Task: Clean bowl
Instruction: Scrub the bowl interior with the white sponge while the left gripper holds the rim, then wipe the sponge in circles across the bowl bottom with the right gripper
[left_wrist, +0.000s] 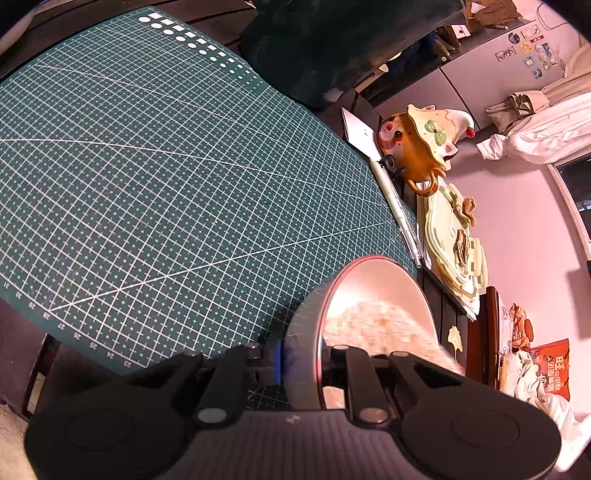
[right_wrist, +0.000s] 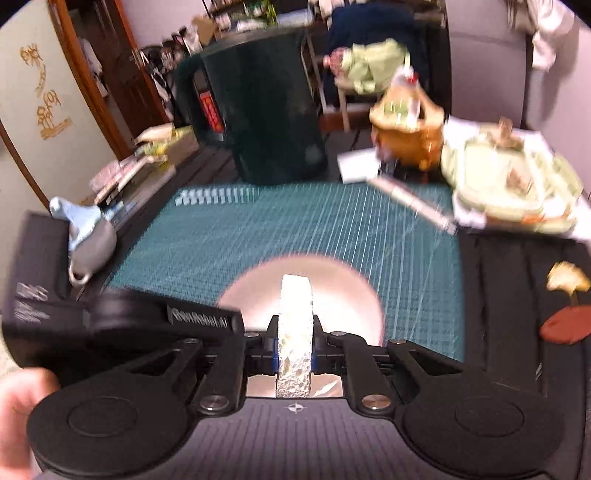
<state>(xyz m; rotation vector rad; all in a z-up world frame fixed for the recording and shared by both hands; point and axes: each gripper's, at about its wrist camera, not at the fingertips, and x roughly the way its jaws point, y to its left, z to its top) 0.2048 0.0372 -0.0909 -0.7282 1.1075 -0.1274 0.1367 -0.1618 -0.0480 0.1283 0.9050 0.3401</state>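
A pale pink bowl (left_wrist: 384, 288) with a reddish rim is tilted on its side over the green cutting mat (left_wrist: 166, 166). My left gripper (left_wrist: 301, 360) is shut on the bowl's rim, with one finger outside the wall and one inside. A whitish sponge (left_wrist: 373, 325) is pressed inside the bowl. In the right wrist view my right gripper (right_wrist: 294, 350) is shut on that sponge (right_wrist: 294, 332), held upright and reaching into the bowl (right_wrist: 332, 295). The left gripper's black body (right_wrist: 166, 321) shows at the bowl's left side.
A dark green jug (right_wrist: 266, 110) stands at the mat's far edge. A brown ceramic teapot (left_wrist: 417, 144), a pale green tray (left_wrist: 454, 240) and a white pen (left_wrist: 399, 210) lie at the mat's right side. A grey scoop (right_wrist: 88, 240) lies at the left.
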